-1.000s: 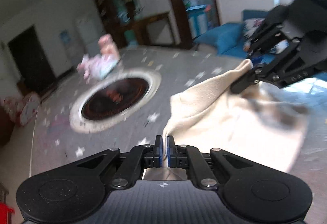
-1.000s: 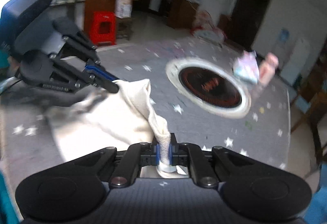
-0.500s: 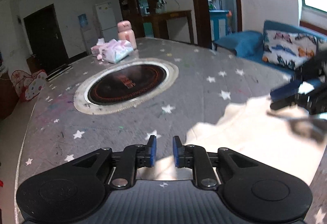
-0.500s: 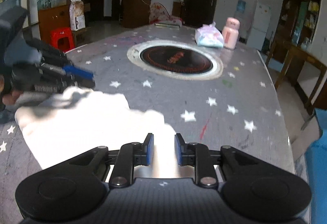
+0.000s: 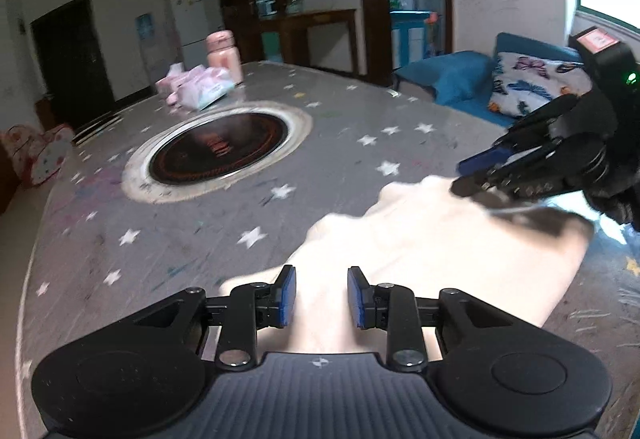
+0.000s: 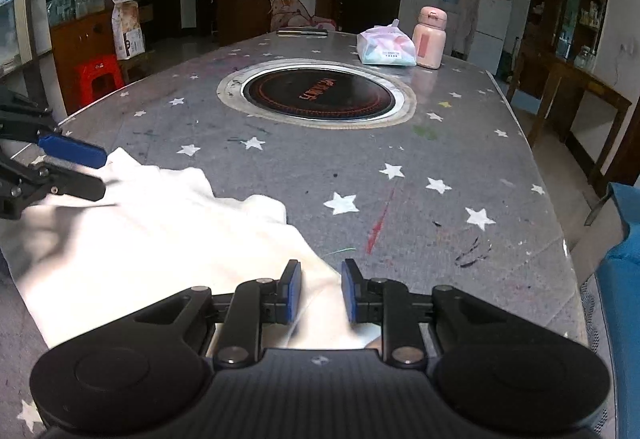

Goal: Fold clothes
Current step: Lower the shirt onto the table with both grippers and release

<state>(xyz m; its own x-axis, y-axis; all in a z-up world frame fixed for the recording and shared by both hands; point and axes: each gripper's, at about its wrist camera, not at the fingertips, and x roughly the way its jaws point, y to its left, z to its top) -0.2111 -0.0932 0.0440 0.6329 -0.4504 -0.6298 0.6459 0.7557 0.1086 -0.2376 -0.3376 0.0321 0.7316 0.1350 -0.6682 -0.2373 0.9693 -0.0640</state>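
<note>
Cream-white garment (image 6: 152, 239), lying flat on the near edge of the table (image 6: 440, 143), with both pairs of tongs poised over it. Left tongs (image 5: 320, 295): blue-padded fingers (image 5: 286, 295) parted with a clear gap, nothing held between them, the cloth spread directly beneath and ahead. Right tongs (image 6: 320, 291): fingers likewise parted and empty, positioned over the garment's right-hand border where a fold of fabric runs toward the camera. Each tool appears in the other's view: the right tongs (image 5: 492, 167) enter from the right with their tips just above the cloth's far corner; the left tongs (image 6: 72, 167) enter from the left, tips over the opposite far corner, fingers apart.

Garment (image 5: 420, 251): plain, pale, unpatterned fabric; far border uneven, with rounded lobes and soft creases; shadows of the tools fall across it. Whether it is one layer or several cannot be told.

Table: grey covering printed with white stars and marked with coloured scribbles. At its centre, a round black cooktop (image 6: 318, 95) set in a metal ring. Toward the far edge, a pink bottle (image 6: 429, 39) stands just beside a pack of tissues (image 6: 384, 49).
</note>
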